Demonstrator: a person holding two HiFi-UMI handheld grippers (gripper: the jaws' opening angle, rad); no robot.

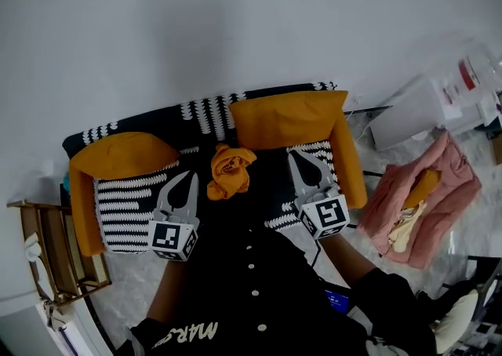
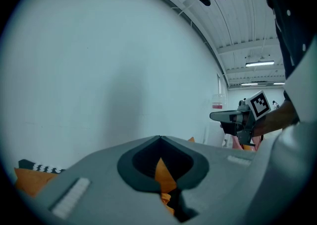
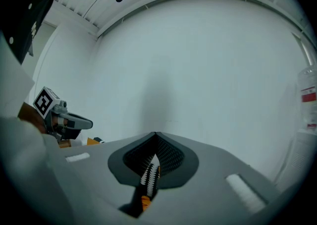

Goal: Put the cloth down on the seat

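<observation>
the left hand-held gripper [image 2: 159, 140] has its jaws closed together at the tips and nothing is pinched between them; only a bit of orange shows through the gap behind the tips. the right hand-held gripper [image 3: 155, 135] is closed too and holds nothing. both point toward the back edge of the seat [image 1: 121, 209], which has a black and white striped cover, one near its left side and one near its right side. the orange cloth [image 1: 230, 170] lies crumpled on the middle of the seat, between the two grippers and apart from both. an orange cushion [image 1: 118, 157] sits at the left edge. a pink garment [image 1: 439, 190] lies on the floor beyond the right edge.
</observation>
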